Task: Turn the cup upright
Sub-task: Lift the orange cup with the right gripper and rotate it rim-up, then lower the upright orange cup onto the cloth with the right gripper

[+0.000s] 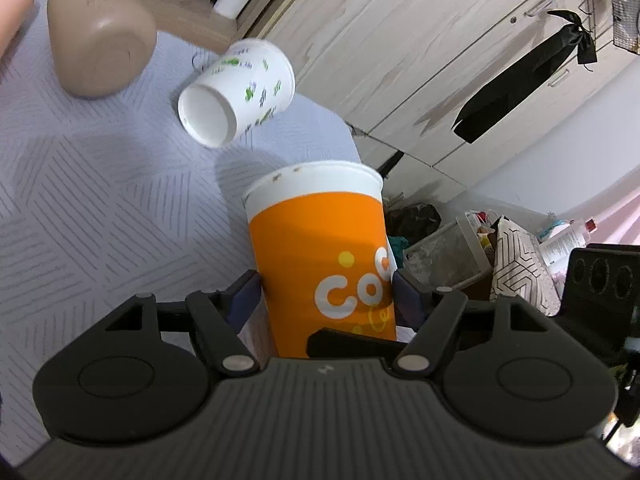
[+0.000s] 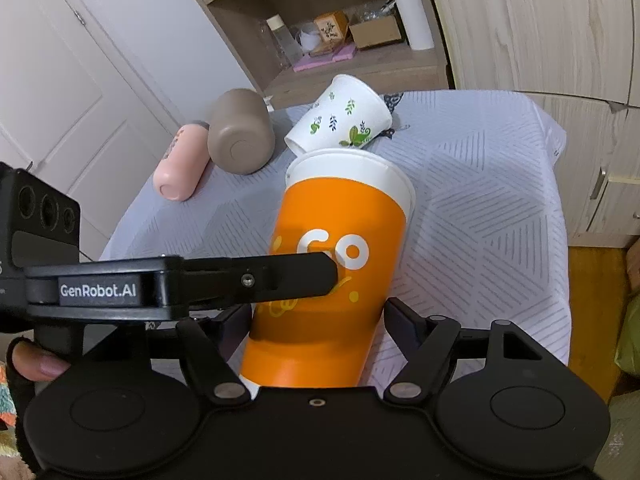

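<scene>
An orange paper cup [image 1: 320,264] with a white rim is held above the table, rim pointing away from both cameras. My left gripper [image 1: 326,296] is shut on the cup's lower body, a blue pad on each side. In the right wrist view the same cup [image 2: 336,256] sits between my right gripper's [image 2: 316,320] fingers; the left finger is hidden behind the left gripper's black finger [image 2: 256,276], and the right finger [image 2: 400,320] stands close to the cup, contact unclear.
A white cup with leaf print [image 1: 240,92] [image 2: 344,120] lies on its side on the lilac tablecloth [image 1: 100,200]. A taupe cup [image 2: 240,136] and a pink bottle [image 2: 180,164] lie behind. Wooden shelves and cabinets [image 2: 520,28] stand beyond the table.
</scene>
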### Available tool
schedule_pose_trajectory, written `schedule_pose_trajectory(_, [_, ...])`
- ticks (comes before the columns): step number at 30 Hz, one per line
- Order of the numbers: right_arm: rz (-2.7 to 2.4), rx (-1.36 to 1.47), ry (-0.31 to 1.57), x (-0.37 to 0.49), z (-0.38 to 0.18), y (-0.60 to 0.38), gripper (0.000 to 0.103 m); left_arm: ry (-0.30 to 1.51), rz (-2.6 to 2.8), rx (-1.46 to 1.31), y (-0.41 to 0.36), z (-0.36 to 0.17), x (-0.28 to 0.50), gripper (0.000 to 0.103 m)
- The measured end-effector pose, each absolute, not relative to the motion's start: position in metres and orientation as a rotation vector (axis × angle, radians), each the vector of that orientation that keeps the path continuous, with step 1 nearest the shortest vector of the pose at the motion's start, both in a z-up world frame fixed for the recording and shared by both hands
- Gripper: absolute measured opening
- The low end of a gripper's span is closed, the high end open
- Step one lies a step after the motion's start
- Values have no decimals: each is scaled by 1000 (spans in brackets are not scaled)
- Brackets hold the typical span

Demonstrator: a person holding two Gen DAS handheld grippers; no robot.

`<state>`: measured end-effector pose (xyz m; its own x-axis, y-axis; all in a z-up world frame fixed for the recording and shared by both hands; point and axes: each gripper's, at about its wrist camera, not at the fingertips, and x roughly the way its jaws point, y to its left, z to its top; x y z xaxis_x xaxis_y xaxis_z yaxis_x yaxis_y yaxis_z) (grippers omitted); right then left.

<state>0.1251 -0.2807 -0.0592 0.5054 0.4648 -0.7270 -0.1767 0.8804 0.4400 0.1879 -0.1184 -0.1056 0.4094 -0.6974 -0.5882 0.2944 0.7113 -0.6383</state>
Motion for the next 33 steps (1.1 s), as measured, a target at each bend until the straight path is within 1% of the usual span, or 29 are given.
schedule_pose_trajectory(5, [404, 341, 991, 128, -61, -280, 78, 973, -689, -500, -115, -110, 188, 72])
schedule_pose_trajectory(10, [427, 250, 918, 110, -56, -269, 78, 941, -730, -483, -108, -107, 178, 72])
schedule_pose_trajectory(14, [438, 110, 807, 86, -45, -251, 78, 860, -767, -472, -95, -97, 163, 72])
schedule_pose_trajectory(19, [478, 11, 721, 72, -32, -230, 78, 754, -760, -439, -75, -84, 143, 72])
schedule_pose_trajectory(28, [584, -113, 560, 69, -31, -188, 77, 605, -650, -271, -34, -60, 116, 71])
schedule_pose_trajectory(33, [607, -114, 511, 78, -36, -172, 76, 549, -607, -202, -19, -52, 112, 70])
